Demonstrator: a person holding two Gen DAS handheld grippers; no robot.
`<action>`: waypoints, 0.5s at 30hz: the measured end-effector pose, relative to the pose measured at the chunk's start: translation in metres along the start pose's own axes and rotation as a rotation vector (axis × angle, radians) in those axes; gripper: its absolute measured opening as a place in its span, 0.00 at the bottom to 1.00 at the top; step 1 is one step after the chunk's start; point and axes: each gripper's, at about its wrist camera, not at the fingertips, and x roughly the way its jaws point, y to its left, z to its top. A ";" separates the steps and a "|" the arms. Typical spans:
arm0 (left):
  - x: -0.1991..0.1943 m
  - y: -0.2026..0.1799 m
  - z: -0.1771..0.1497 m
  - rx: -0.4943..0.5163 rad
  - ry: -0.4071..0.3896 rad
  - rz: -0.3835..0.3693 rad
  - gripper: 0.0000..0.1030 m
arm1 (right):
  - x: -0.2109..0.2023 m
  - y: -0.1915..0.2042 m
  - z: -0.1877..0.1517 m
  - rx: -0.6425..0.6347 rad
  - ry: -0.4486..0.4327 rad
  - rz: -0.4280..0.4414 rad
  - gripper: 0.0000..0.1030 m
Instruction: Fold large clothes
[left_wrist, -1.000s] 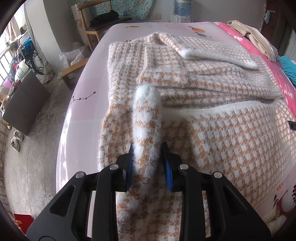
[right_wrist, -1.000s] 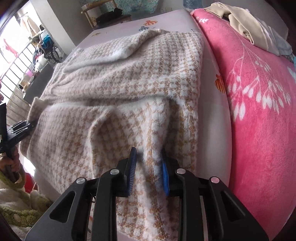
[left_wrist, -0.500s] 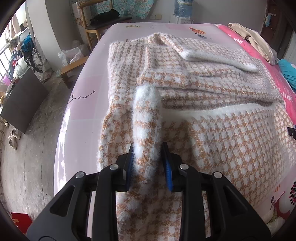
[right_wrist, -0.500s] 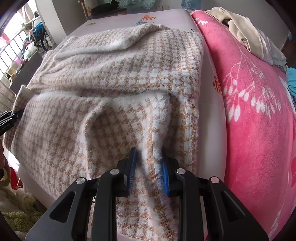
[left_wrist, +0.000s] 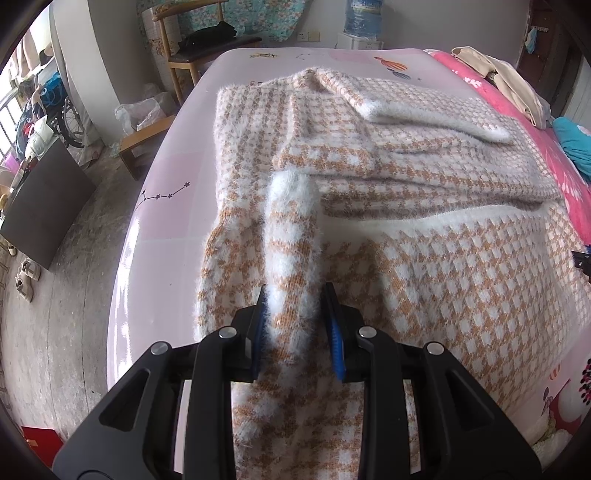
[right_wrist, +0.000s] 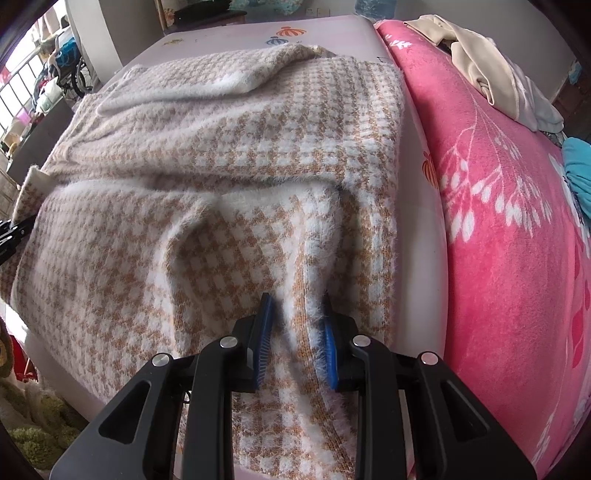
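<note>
Both grippers unmoved, left gripper (left_wrist: 295, 317) and right gripper (right_wrist: 295, 321) still pinching sweater (left_wrist: 424, 258)

My left wrist camera sits just behind the left gripper (left_wrist: 295, 314) and looks steeply down along its fingers, close over the near left part of the bed (left_wrist: 162, 206), with the floor (left_wrist: 55, 295) and a wooden chair (left_wrist: 192, 55) on the left. My right wrist camera rides behind the right gripper (right_wrist: 295, 317), also tilted steeply down, close over the near right part of the bed, with the pink blanket (right_wrist: 498, 240) on its right. Both views face the far end of the bed and share the checked sweater (left_wrist: 424, 258) spread across it; each view catches the other gripper at its edge.
</note>
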 end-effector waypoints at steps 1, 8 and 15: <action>0.000 0.000 0.000 0.000 0.000 0.001 0.27 | 0.000 -0.001 0.000 -0.002 0.000 0.000 0.24; 0.000 -0.001 0.001 0.009 0.008 0.010 0.27 | -0.002 0.000 -0.003 -0.025 -0.004 -0.019 0.24; 0.000 -0.007 0.005 0.024 0.017 0.039 0.27 | -0.005 0.008 -0.005 -0.068 -0.039 -0.057 0.23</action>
